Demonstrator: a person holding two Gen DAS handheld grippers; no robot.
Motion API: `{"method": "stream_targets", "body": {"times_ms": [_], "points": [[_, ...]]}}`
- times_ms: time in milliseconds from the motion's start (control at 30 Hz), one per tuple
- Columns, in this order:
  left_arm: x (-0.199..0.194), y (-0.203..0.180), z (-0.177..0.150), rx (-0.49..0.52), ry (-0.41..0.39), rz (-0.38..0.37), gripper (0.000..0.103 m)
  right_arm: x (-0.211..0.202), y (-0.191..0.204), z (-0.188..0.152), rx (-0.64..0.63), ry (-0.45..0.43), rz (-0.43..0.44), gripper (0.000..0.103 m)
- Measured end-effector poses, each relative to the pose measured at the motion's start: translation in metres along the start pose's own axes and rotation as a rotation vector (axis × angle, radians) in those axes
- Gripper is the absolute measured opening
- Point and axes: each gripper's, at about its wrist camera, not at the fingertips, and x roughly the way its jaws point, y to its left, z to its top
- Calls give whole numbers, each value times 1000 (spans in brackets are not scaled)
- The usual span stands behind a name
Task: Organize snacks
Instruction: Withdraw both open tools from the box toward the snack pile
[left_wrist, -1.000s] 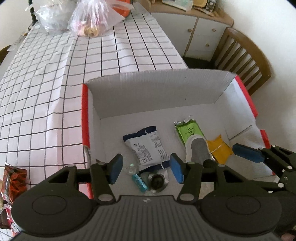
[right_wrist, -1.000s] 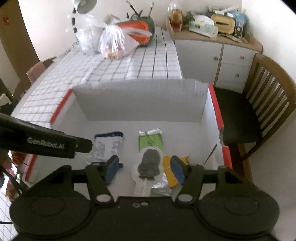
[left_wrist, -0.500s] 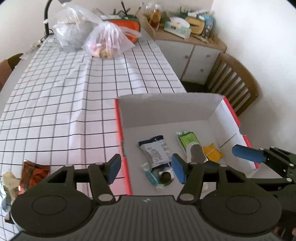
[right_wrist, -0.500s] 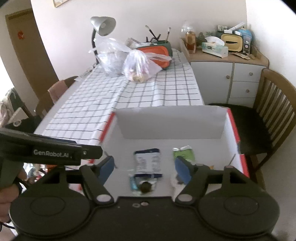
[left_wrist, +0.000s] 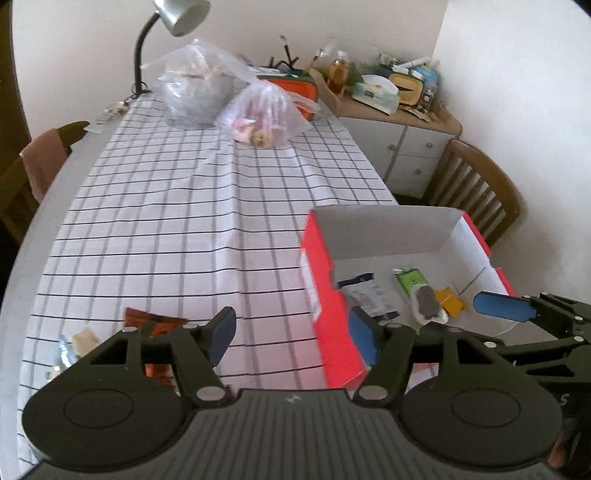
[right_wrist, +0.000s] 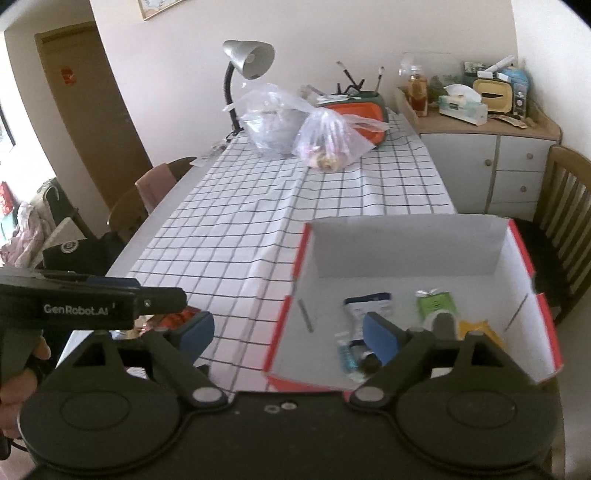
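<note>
A red box with a white inside (left_wrist: 332, 314) (right_wrist: 406, 251) stands at the table's near right. It holds several snacks: a white-and-blue packet (left_wrist: 365, 291) (right_wrist: 365, 306), a green packet (left_wrist: 410, 278) (right_wrist: 436, 304), a yellow packet (left_wrist: 448, 301) (right_wrist: 476, 328) and a small teal packet (right_wrist: 345, 358). A red-orange snack bag (left_wrist: 151, 321) and small wrapped snacks (left_wrist: 79, 339) lie on the cloth at the near left. My left gripper (left_wrist: 291, 332) is open and empty, above the cloth left of the box. My right gripper (right_wrist: 291, 332) is open and empty over the box's left wall.
A checked tablecloth (left_wrist: 184, 221) covers the table. At the far end are clear plastic bags (left_wrist: 266, 114) (right_wrist: 328, 136), an orange case (right_wrist: 354, 110) and a desk lamp (right_wrist: 247, 59). A wooden chair (left_wrist: 476, 188) and a white cabinet (right_wrist: 491, 166) stand on the right.
Both grippers have pulled up and back out of the box and shifted left. The snacks in the box stay where they lay. Both stay open.
</note>
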Motion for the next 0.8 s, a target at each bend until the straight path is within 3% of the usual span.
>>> {"method": "stream_targets", "body": {"times_ms": [500, 800], "points": [[-32, 109, -39, -88, 9, 75, 73, 30, 74, -31, -23, 85, 28, 100], [-24, 171, -68, -125, 83, 112, 73, 57, 116, -53, -19, 166, 44, 100]]}}
